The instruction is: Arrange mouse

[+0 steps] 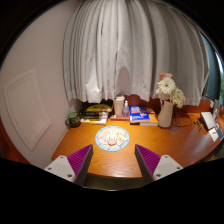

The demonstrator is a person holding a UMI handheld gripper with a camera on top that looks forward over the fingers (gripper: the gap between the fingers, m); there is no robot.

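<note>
Purple-padded tool (112, 160) hangs with its fingers apart and nothing between them, held high over the brown wooden desk (170, 142), probably to survey it. Just ahead lies a round patterned mat (112, 138). I cannot make out any mouse.

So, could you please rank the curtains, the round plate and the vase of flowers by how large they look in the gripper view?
1. Curtains, by far the largest.
2. Round plate.
3. Vase of flowers, close to the plate.

The plate sits nearer the open tool, so that ranking is unsure.
</note>
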